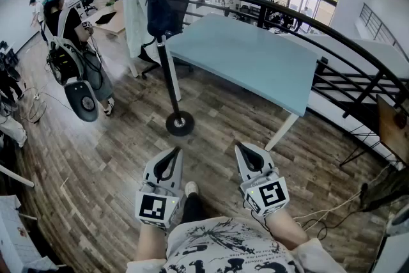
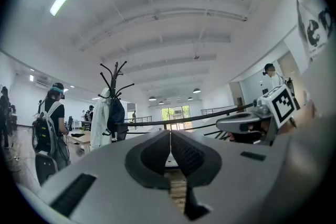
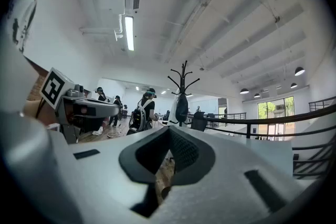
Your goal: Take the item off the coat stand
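Observation:
A black coat stand [image 1: 167, 70] rises from a round base [image 1: 179, 123] on the wood floor, ahead of me. A dark bag [image 1: 167, 9] hangs from its hooks, with a white garment [image 1: 135, 19] behind it on the left. In the left gripper view the stand [image 2: 113, 107] shows far off with both items; the right gripper view shows the stand [image 3: 182, 97] and the dark bag [image 3: 181, 108]. My left gripper [image 1: 177, 151] and right gripper [image 1: 238, 147] hover low near my body, well short of the stand. Both are shut with nothing between the jaws.
A light blue table [image 1: 249, 57] stands right of the stand. A curved black railing [image 1: 332, 41] runs behind it. A person with a backpack [image 1: 67, 41] stands at left on the wood floor. Desks and chairs fill the far back.

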